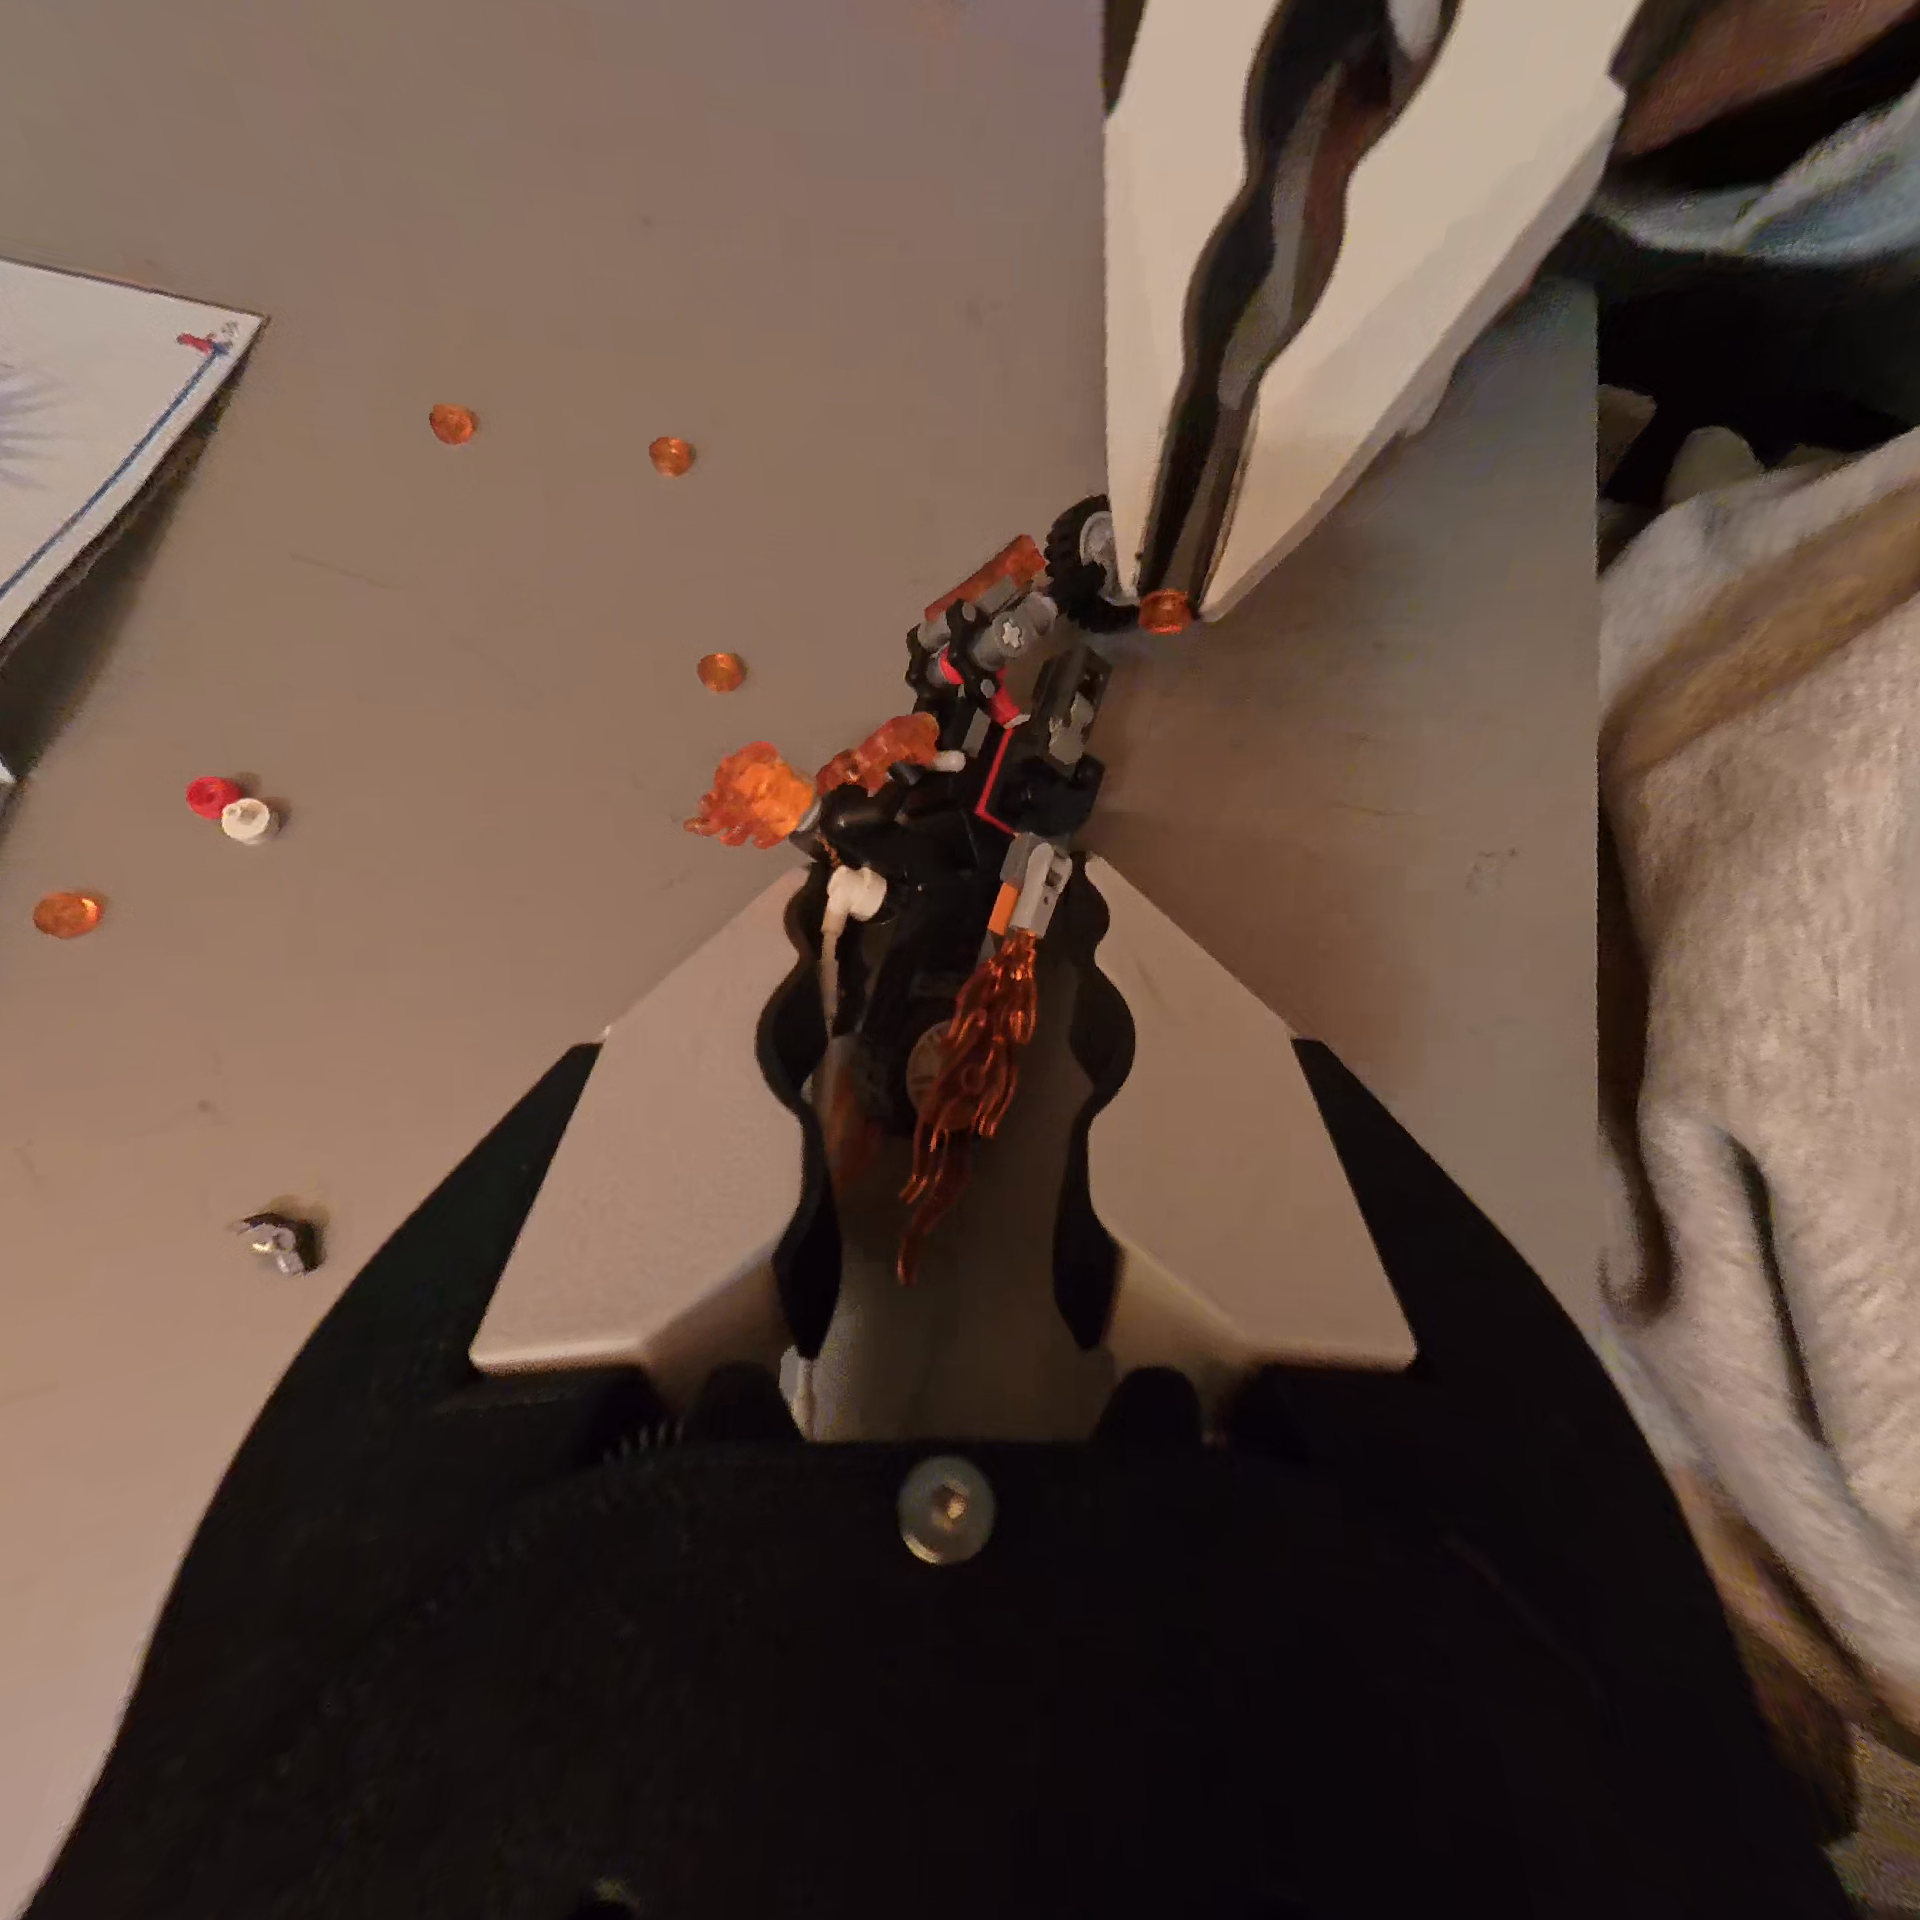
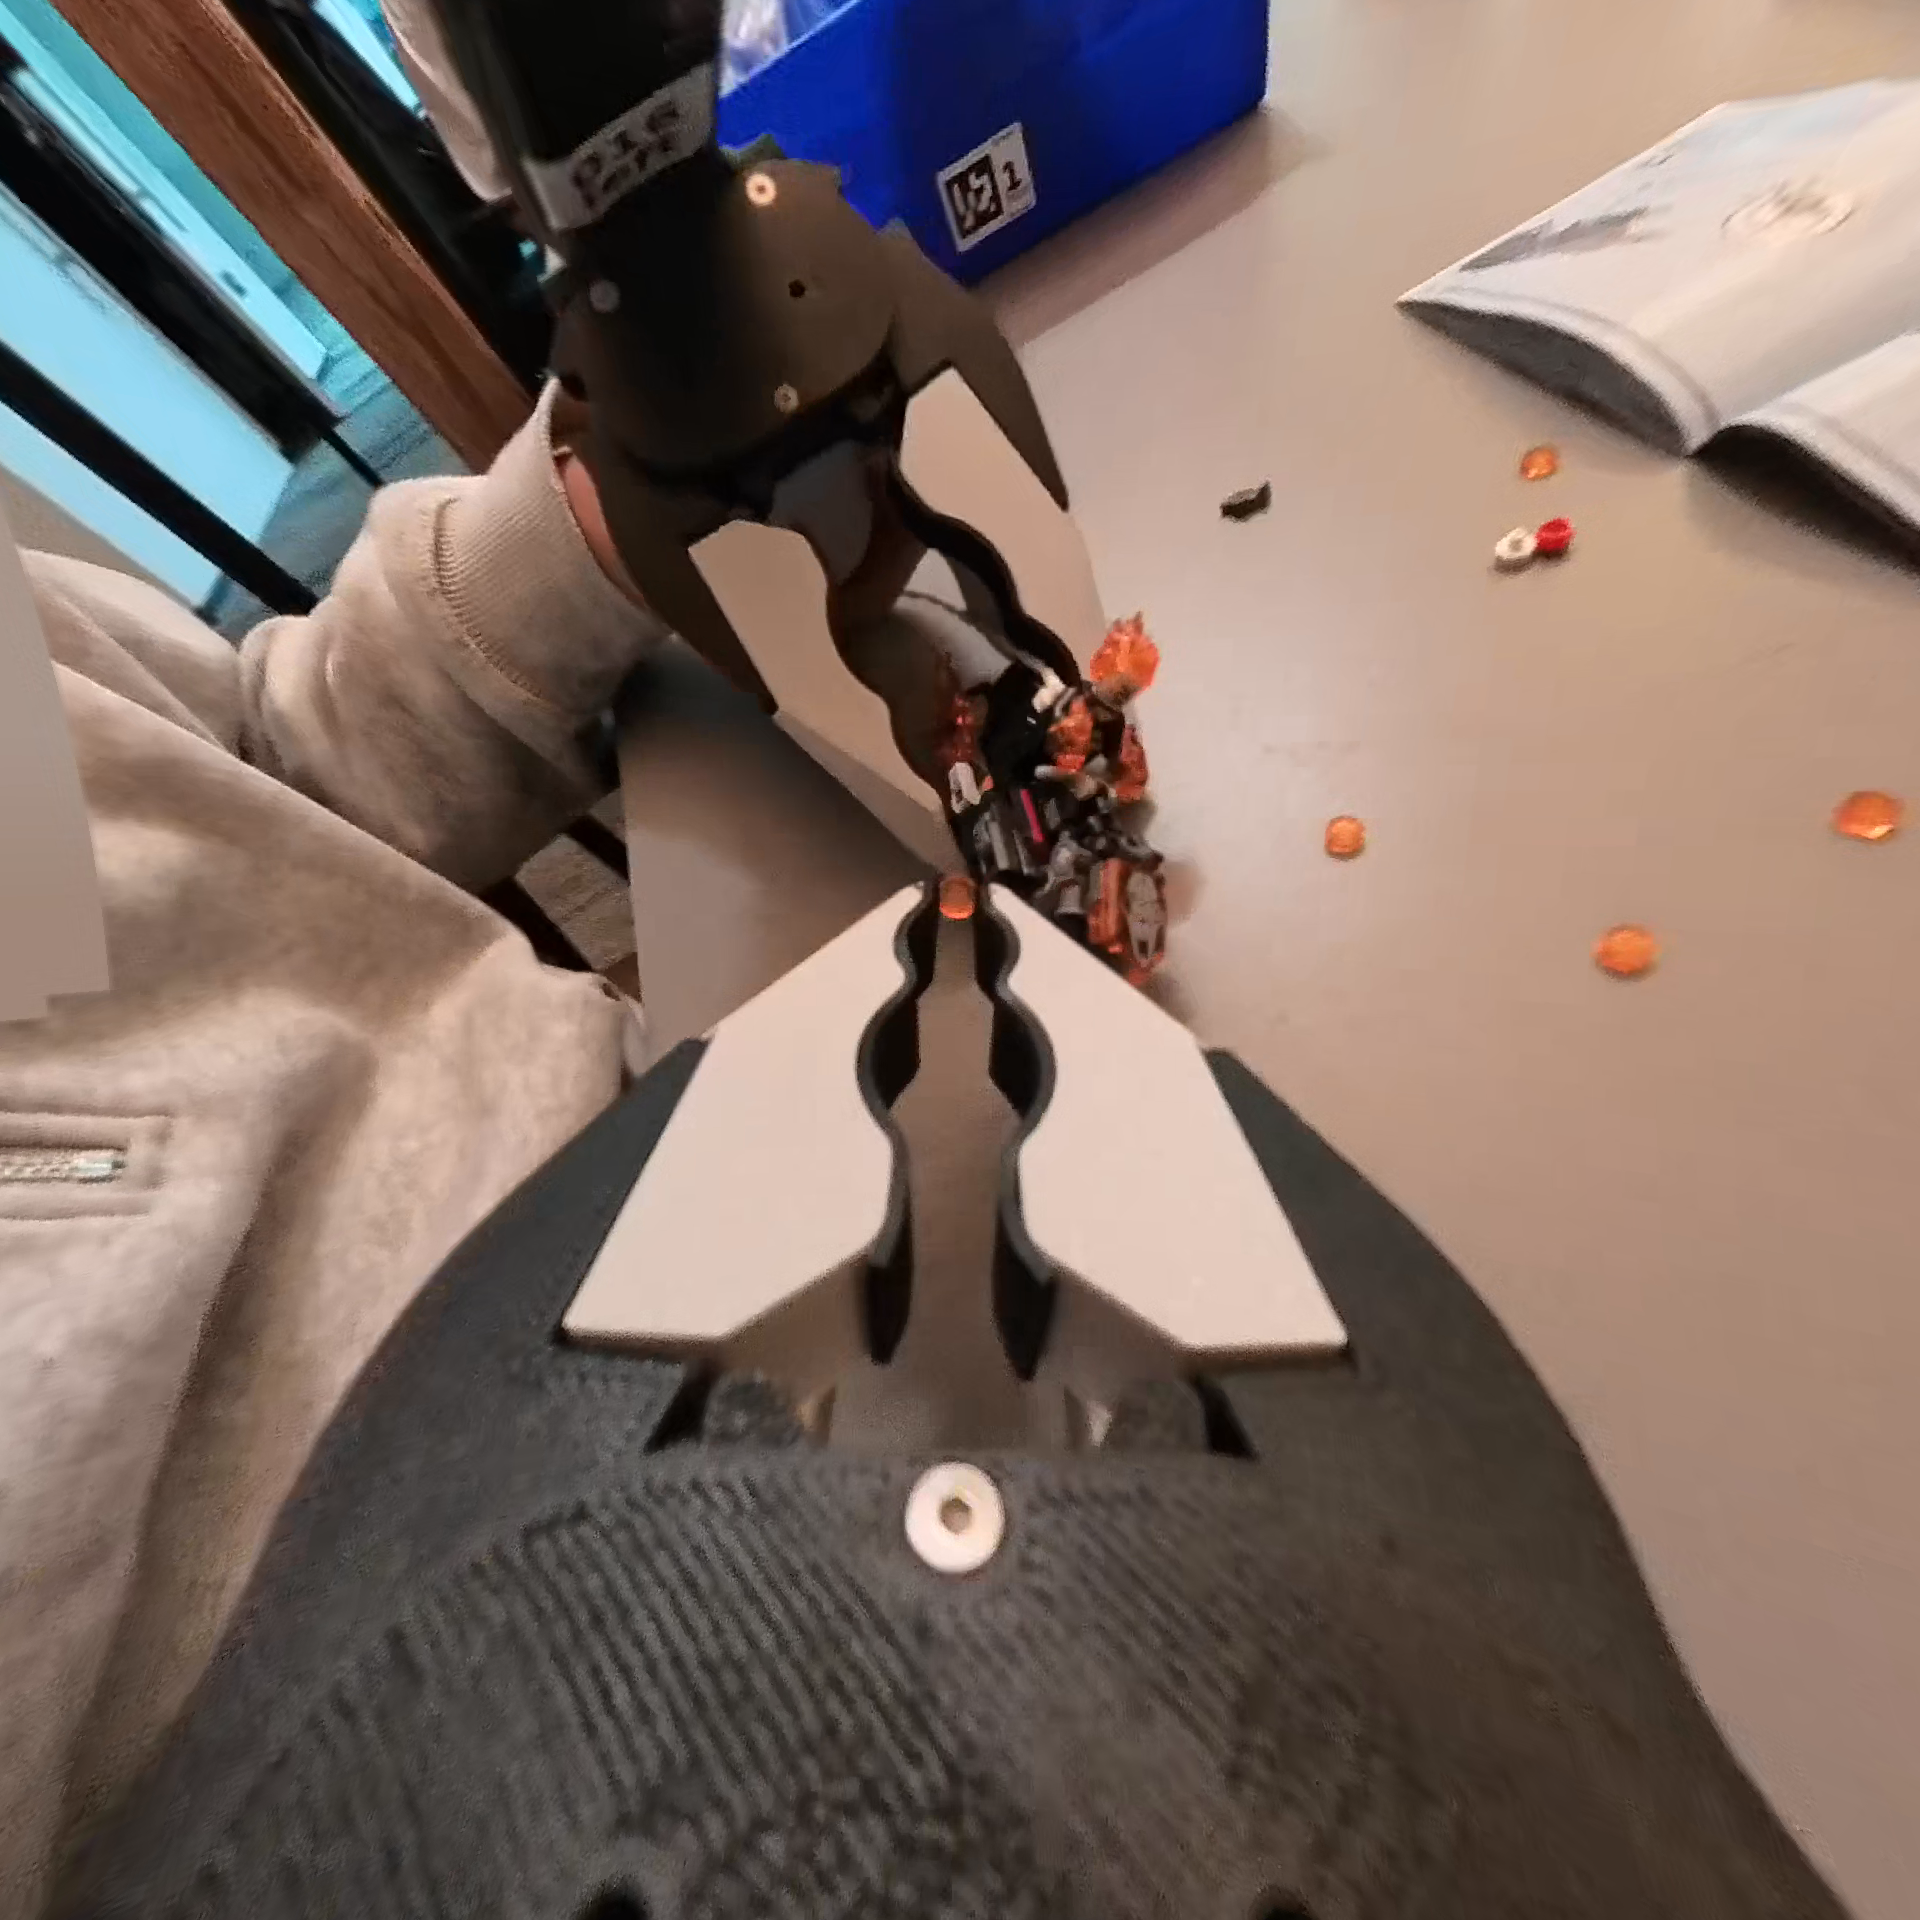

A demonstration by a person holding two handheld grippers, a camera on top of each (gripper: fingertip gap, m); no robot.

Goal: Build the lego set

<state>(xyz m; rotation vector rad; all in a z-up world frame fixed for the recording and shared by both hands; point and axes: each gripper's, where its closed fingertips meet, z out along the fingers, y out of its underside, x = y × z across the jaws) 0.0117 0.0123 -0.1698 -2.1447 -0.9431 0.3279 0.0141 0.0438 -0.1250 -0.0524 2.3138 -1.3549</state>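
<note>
Nearest the left wrist camera: left gripper (image 1: 940,883), jaws clamped on the rear half of the bike (image 1: 977,769), back wheel and trailing orange flames tucked between the pads. Bike black and grey with red trim, held just above the table (image 1: 520,1039), front wheel pointing far. Rider with a flame head (image 1: 753,795) on the bike's left side.

Nearest the right wrist camera: right gripper (image 2: 956,896), jaws pinching one orange stud (image 2: 956,896) at the very tips. Same stud (image 1: 1164,611) seen from the left wrist camera just beside the front wheel, right gripper (image 1: 1169,597) coming in from the far side; touching or not, cannot tell.

Left of the bike, loose on the table: four orange studs (image 1: 68,914), (image 1: 720,671), (image 1: 670,455), (image 1: 452,423), spread well apart. One red stud (image 1: 208,795) touching one white stud (image 1: 247,819). One dark piece (image 1: 281,1242) alone, nearer the camera.

Far left: open booklet (image 1: 94,436), corner reaching in over the table. From the right wrist camera, blue bin (image 2: 987,104) at the far end of the table, contents not visible, tag on its near wall.

Table edge close on the right of the bike in the left wrist view, with a grey-beige sleeve (image 1: 1766,935) beyond it. Plenty of bare table between studs and booklet on the left; little room on the right before the edge.
</note>
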